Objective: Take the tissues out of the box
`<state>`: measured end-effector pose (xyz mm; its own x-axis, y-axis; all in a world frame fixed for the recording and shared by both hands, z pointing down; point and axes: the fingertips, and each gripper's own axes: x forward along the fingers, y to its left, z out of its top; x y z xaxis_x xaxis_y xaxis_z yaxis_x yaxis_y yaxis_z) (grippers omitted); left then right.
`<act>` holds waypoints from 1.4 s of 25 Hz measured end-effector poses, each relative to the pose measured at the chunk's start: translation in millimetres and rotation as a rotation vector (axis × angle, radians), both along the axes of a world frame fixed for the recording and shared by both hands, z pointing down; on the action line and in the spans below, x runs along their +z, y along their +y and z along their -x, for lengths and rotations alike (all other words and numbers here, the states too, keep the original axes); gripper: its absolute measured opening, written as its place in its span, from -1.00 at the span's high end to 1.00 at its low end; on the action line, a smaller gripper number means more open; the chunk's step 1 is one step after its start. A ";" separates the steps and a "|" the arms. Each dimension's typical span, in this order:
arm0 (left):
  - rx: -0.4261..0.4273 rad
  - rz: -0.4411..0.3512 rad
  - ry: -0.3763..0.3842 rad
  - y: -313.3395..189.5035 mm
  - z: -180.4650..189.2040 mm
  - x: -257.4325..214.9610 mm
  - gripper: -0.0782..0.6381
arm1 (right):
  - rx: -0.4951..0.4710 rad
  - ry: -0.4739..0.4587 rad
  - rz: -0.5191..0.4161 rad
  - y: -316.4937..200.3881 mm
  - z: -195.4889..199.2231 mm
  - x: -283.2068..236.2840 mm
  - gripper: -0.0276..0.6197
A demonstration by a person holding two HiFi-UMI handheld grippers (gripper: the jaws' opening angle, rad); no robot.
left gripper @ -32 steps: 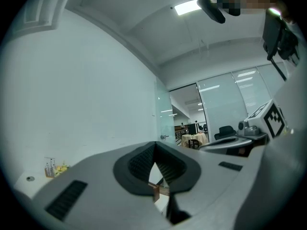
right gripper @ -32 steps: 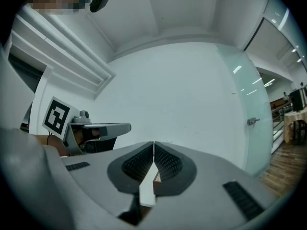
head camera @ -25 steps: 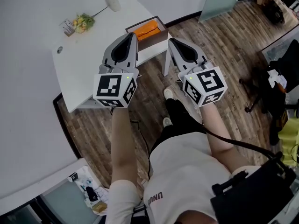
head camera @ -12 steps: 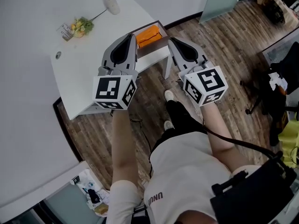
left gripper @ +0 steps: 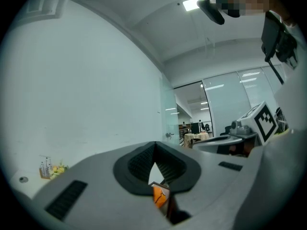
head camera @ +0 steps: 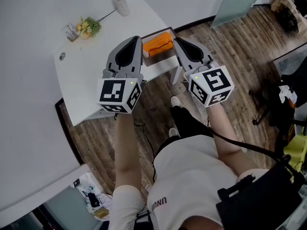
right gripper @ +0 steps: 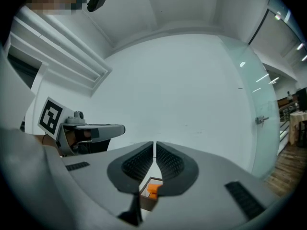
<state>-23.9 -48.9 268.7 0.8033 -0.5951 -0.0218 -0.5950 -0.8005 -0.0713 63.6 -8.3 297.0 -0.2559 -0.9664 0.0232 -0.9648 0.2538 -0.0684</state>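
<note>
Left gripper [head camera: 138, 38] is holding its jaws together at the tips, with nothing caught between them. Right gripper [head camera: 175, 40] is doing the same, showing only a thin slit between its pads and gripping nothing. Both are pointing level, side by side, out over the corner of the white surface [head camera: 96, 73] nearest the person.

Brown open-topped box [head camera: 149, 34] is sitting right at that corner, and the orange tissue pack [head camera: 158, 42] is lying inside it. From the head view the box is showing between the two gripper tips, the left tip just beside its left end and the right tip just beside its right end. In both gripper views it is lying below and ahead of the jaws, with neither gripper touching it.

Further along the surface, a small bunch of yellow-green flowers [head camera: 88, 26] is lying near the far edge, and a white rounded device [head camera: 121, 4] is sitting toward the far corner. The person's feet [head camera: 174, 101] are standing on the wooden floor [head camera: 230, 47] beside the surface's leg.
</note>
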 end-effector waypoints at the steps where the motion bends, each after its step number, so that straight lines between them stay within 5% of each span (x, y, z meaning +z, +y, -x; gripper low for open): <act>1: -0.002 0.001 -0.001 -3.9 -0.9 0.3 0.75 | -0.006 0.000 0.000 -5.2 -0.5 -0.4 0.85; 35: -0.108 0.034 -0.049 -106.4 -38.4 20.5 0.75 | -0.270 0.052 0.082 -141.7 -30.9 28.4 0.84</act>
